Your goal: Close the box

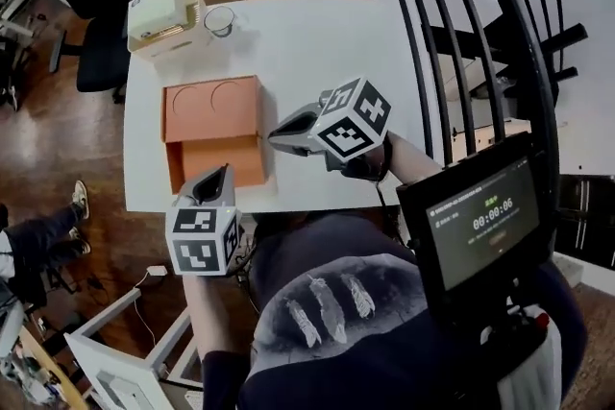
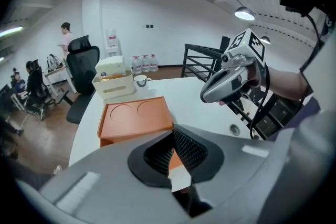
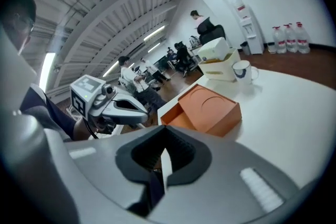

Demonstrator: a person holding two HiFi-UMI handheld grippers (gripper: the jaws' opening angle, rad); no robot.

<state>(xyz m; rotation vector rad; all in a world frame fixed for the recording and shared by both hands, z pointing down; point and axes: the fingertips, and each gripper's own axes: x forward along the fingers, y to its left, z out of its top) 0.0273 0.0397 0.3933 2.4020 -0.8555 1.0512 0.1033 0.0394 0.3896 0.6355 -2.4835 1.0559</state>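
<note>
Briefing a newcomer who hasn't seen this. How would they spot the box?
Start at the white table. On its left half, nearer the person than the cream container and mug, lies the orange box. Only it is orange, with two round outlines on top.
</note>
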